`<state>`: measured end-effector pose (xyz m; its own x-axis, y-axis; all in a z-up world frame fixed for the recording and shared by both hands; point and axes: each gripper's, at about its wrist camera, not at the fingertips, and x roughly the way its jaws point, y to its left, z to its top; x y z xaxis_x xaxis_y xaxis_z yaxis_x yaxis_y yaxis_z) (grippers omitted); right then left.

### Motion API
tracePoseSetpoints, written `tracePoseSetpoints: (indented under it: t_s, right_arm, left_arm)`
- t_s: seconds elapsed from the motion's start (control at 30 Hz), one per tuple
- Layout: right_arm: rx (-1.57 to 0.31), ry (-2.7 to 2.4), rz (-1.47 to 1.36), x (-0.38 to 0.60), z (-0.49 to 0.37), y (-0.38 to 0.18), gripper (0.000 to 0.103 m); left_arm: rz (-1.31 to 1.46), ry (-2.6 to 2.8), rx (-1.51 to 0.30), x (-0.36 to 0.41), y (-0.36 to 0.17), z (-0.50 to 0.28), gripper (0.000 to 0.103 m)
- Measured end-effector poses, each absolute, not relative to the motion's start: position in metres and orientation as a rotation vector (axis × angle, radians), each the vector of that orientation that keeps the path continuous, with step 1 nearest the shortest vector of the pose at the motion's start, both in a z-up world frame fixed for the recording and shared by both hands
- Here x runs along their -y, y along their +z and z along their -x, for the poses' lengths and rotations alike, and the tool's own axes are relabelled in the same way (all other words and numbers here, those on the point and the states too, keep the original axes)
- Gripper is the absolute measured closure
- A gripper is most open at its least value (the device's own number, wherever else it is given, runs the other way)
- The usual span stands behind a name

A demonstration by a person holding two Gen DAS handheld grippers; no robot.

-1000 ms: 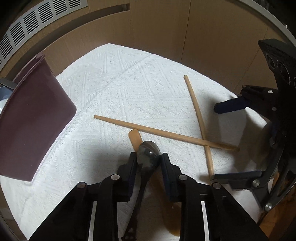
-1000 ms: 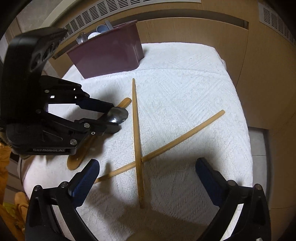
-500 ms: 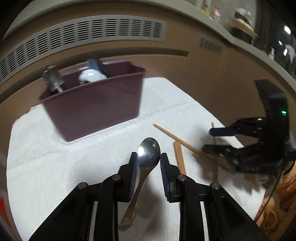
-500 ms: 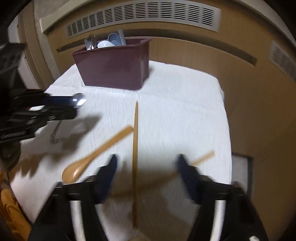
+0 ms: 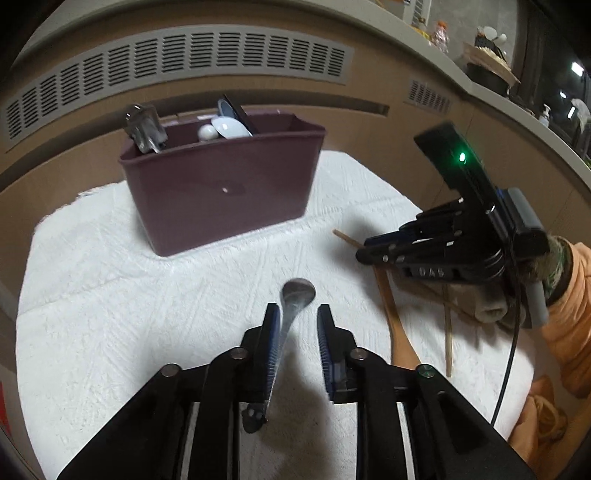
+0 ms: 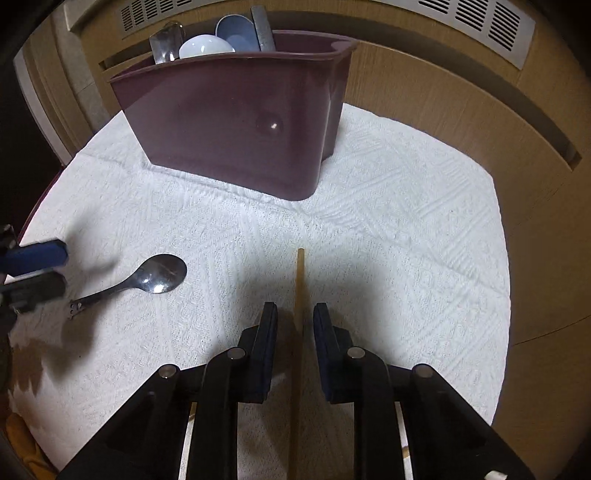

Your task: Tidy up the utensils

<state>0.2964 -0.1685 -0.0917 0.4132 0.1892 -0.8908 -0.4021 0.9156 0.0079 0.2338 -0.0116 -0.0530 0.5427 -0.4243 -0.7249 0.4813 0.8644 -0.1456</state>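
Wooden chopstick between half-open right gripper; left gripper open.

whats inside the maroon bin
Poking above the maroon bin rim: a metal utensil, a white spoon bowl and a blue one. Their lower parts and the bin's bottom are hidden.

White towel lies bare between right gripper and maroon utensil bin; metal spoon lies left
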Motion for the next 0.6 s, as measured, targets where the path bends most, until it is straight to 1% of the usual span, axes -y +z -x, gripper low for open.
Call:
tracePoseSetpoints:
  t_s: [0.03, 0.1, 0.3, 0.37, 0.43, 0.5, 0.57, 0.6]
  right_arm:
    - [-1.092, 0.384, 0.210, 0.169, -0.295, -0.091, 0.097]
    - [-1.095, 0.394, 0.195, 0.172, -0.290, -0.089, 0.097]
    - [-1.038, 0.429, 0.140, 0.187, -0.266, -0.069, 0.097]
    - [-1.017, 0.431, 0.132, 0.191, -0.259, -0.064, 0.097]
    - [-1.003, 0.438, 0.124, 0.197, -0.253, -0.060, 0.097]
    - [-0.993, 0.443, 0.118, 0.201, -0.249, -0.059, 0.097]
    - [-0.985, 0.447, 0.108, 0.203, -0.245, -0.058, 0.097]
    - [-0.982, 0.450, 0.103, 0.205, -0.243, -0.058, 0.097]
  left_arm:
    - [-0.076, -0.559, -0.860, 0.015, -0.056, -0.236, 0.057]
    - [-0.095, -0.582, -0.879, 0.021, -0.061, -0.240, 0.044]
    - [-0.304, -0.591, -0.962, 0.056, -0.074, -0.271, 0.045]
    - [-0.351, -0.592, -1.014, 0.067, -0.080, -0.284, 0.047]
    - [-0.372, -0.589, -1.053, 0.074, -0.085, -0.293, 0.057]
    - [-0.365, -0.585, -1.078, 0.077, -0.086, -0.300, 0.060]
    - [-0.351, -0.586, -1.093, 0.078, -0.086, -0.303, 0.067]
    - [-0.341, -0.577, -1.095, 0.077, -0.085, -0.303, 0.074]
